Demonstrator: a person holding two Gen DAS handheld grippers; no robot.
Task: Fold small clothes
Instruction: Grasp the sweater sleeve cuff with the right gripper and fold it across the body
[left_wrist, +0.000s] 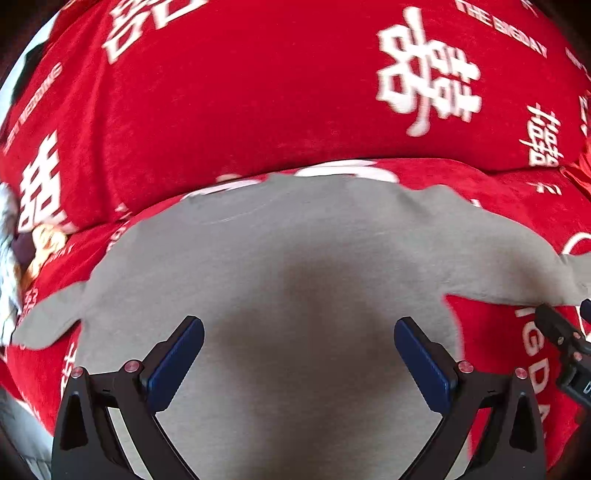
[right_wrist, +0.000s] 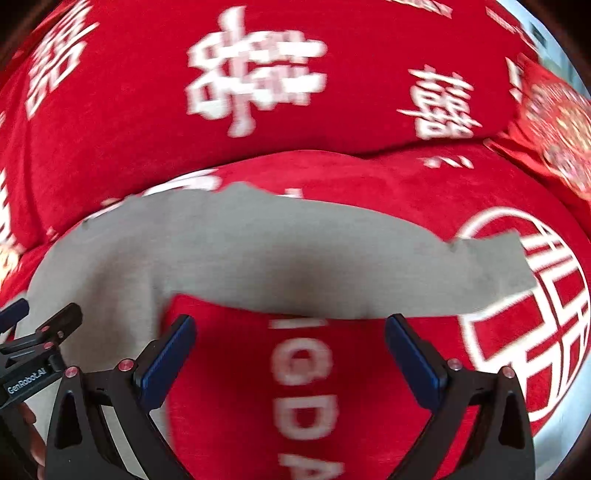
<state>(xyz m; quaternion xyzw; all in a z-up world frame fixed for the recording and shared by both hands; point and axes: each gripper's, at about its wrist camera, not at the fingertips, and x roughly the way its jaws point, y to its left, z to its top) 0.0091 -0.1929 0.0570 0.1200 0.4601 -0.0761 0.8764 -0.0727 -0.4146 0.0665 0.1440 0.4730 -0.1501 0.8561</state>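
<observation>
Grey shirt (left_wrist: 295, 258) flat | red blanket (left_wrist: 221, 92) | both claws agape

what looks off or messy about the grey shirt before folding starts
Nothing is damaged or spilled. The grey shirt lies spread on the red blanket, but its far edge is wavy and uneven rather than straight, and its sleeve slants off to one side. Both grippers, left and right, are open and empty.
</observation>
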